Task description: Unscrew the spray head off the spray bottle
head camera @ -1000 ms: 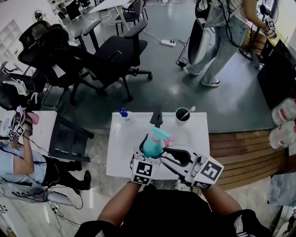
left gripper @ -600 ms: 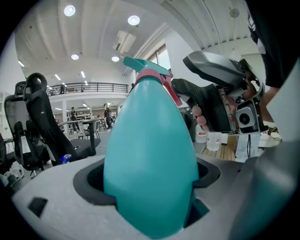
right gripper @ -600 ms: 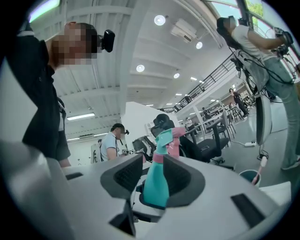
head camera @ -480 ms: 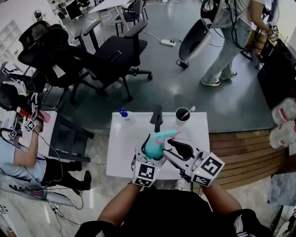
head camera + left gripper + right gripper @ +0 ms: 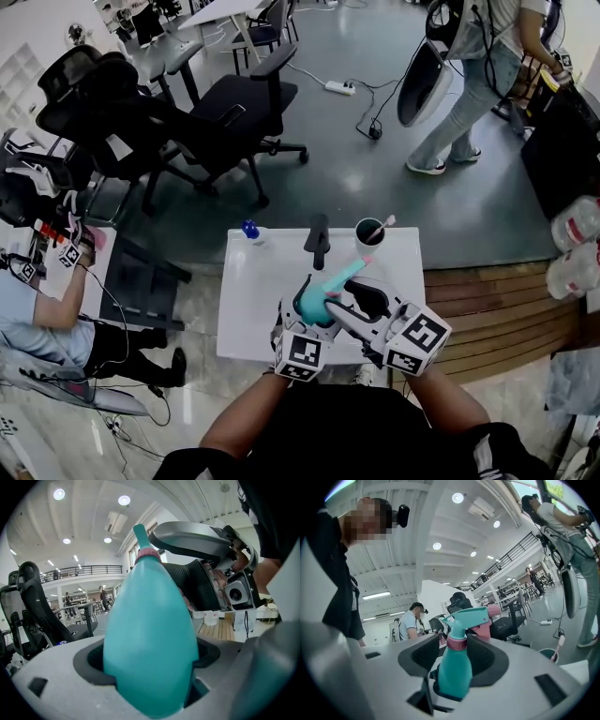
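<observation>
A teal spray bottle [image 5: 311,302] is held over the white table [image 5: 248,291]. My left gripper [image 5: 302,319] is shut on its round body [image 5: 150,644], which fills the left gripper view. The teal spray head [image 5: 466,617], with a pink trigger and pink collar [image 5: 457,642], points away and to the right in the head view. My right gripper [image 5: 454,657] reaches in from the right with its jaws on either side of the neck. Those jaws have just been opening. A gap shows on each side, so the pads do not press on the collar.
On the far side of the table stand a dark cup with a toothbrush [image 5: 369,232], a small blue-capped bottle [image 5: 249,229] and a black upright object [image 5: 319,240]. Black office chairs [image 5: 225,103] are beyond it. A person [image 5: 469,75] stands at the far right, and another sits at the left.
The right gripper's jaws have spread wider around the bottle's neck. The spray head's nozzle has swung further out to the right and away. Both grippers shifted slightly right.
</observation>
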Motion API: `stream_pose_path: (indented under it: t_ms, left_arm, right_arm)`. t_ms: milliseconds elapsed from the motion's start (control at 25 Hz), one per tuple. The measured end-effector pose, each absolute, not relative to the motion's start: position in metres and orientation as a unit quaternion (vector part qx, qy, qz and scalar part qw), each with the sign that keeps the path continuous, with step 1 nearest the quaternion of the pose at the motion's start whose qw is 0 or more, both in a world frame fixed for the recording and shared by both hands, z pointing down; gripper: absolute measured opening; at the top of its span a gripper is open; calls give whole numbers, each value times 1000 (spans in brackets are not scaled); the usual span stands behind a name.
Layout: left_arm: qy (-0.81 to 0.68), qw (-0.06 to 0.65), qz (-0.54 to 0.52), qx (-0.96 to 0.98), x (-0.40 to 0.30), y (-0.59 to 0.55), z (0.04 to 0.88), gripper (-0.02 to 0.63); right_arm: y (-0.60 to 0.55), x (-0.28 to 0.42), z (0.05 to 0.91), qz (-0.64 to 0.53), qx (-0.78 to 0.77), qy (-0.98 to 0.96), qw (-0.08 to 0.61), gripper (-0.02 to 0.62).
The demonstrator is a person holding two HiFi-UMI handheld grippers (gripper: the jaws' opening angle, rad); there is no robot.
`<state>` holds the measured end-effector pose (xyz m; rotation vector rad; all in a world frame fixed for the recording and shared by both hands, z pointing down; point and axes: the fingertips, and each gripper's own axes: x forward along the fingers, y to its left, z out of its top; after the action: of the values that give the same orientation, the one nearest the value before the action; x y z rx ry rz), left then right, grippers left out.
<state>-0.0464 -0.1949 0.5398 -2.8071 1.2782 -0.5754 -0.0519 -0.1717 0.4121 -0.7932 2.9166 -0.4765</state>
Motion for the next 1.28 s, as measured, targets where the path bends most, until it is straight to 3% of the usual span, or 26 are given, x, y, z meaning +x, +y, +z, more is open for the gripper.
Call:
stream_pose_path:
  t_ms: [160,560,840,960,1040,1280]
  left_arm:
    - [406,5,-185,-895,-46,-193,538,468]
    - [337,38,-156,-928,-34,-175,525,468]
    - [266,82,-136,-951,-21,-150,509,468]
    - [304,63,-149,-939,-31,-160,516,468]
    - [349,32,-168,-921,-44,-173,527,468]
    - [386,11,-160,-909,-52,-186,524,468]
  right_arm:
    - [-174,-51,412,-158,-265,951,36,140]
    - [-150,-49,398,-72,-139,986,63,137]
    - [-118,-46,382,-57,2,998,42,137]
    - [-127,-47,387,-47,-29,998,41,148]
    - [-141,-46,392,-48,-81,994,51,209]
    - [-156,-54,400,-127,-183,972,81,209]
